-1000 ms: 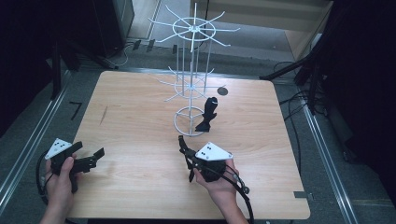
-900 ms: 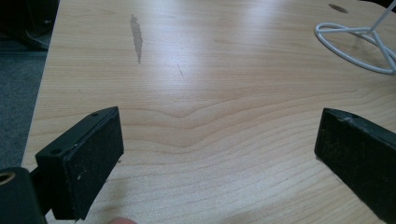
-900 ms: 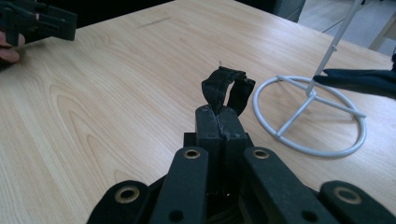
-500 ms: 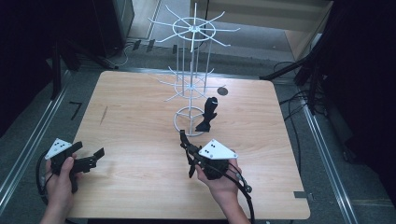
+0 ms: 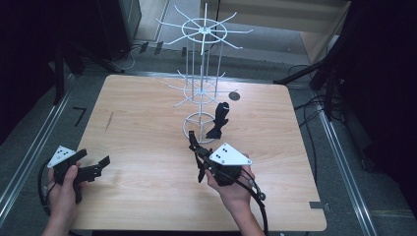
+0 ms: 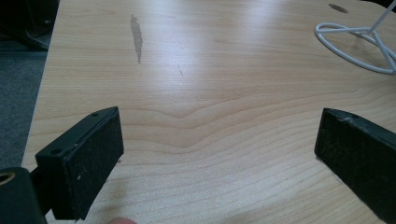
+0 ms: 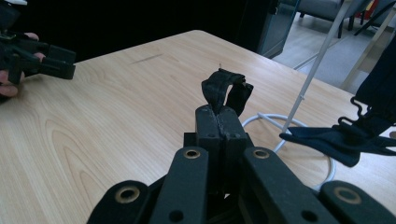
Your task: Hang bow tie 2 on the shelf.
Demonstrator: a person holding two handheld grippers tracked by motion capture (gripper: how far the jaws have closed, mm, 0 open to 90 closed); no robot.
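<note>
A white wire display stand (image 5: 202, 73) rises at the middle back of the wooden table (image 5: 147, 123). A dark cloth piece (image 5: 219, 122) hangs low beside its ring base; the right gripper view has this cloth piece (image 7: 345, 137) at the right, by the stand's pole (image 7: 317, 65). My right gripper (image 5: 193, 141) lies just in front of the base, shut on a small black strap (image 7: 224, 91) that loops out past the jaw tips. My left gripper (image 5: 98, 166) rests at the table's near left, open, with bare wood between its jaws (image 6: 219, 158).
The stand's ring base (image 6: 319, 30) lies at the far right of the left gripper view. A grey smear (image 6: 136, 35) marks the wood. A dark round spot (image 5: 234, 96) sits behind the stand. Cables and metal rails run along the floor on both sides.
My right hand has edged slightly towards the stand's base with the strap still pinched. The left hand has stayed put.
</note>
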